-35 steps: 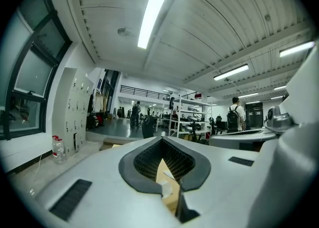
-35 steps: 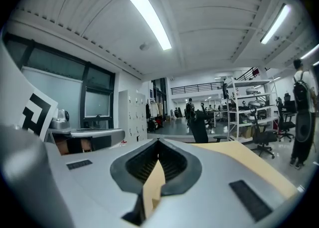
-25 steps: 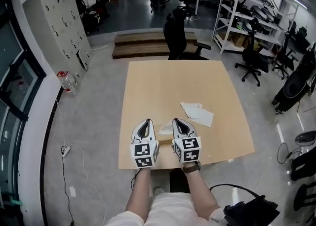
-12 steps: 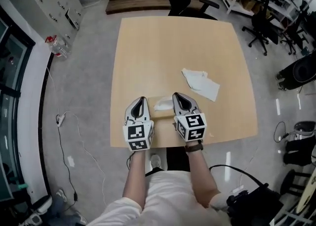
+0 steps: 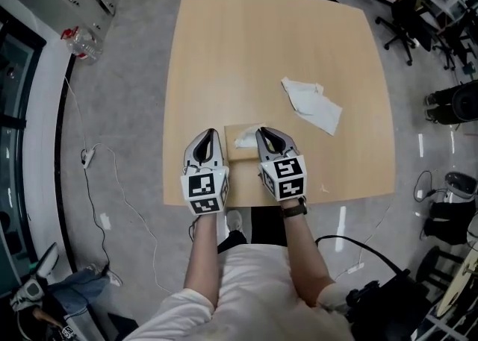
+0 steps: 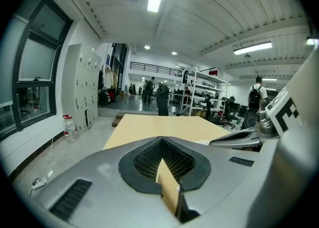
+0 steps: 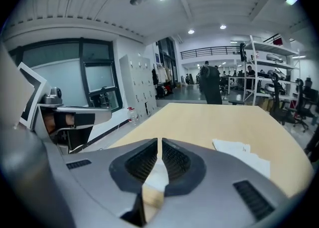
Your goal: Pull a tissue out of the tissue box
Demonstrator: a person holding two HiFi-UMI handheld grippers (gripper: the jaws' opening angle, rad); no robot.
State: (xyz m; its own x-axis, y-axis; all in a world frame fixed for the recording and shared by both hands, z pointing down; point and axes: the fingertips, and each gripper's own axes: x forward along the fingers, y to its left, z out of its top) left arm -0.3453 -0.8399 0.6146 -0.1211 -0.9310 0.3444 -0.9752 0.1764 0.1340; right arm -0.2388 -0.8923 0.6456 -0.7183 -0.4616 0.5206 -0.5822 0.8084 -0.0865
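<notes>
A low tan tissue box (image 5: 240,154) lies near the table's front edge, with a white tissue (image 5: 246,136) sticking out of its top. My left gripper (image 5: 210,132) hangs just left of the box, jaws shut and empty; its tips (image 6: 160,139) meet in the left gripper view. My right gripper (image 5: 263,131) is over the box's right edge, jaws shut with nothing held. In the right gripper view the box and tissue show below the closed tips (image 7: 159,141).
A loose crumpled tissue (image 5: 312,106) lies on the wooden table (image 5: 261,48) to the right of the box, also visible as a loose tissue (image 7: 244,154) ahead. Office chairs (image 5: 399,15) stand beyond the table's right side. A water bottle (image 5: 81,41) sits on the floor at left.
Both grippers have sunk toward the table and now flank the tissue box. The head view has tipped further down. Both stay shut.
</notes>
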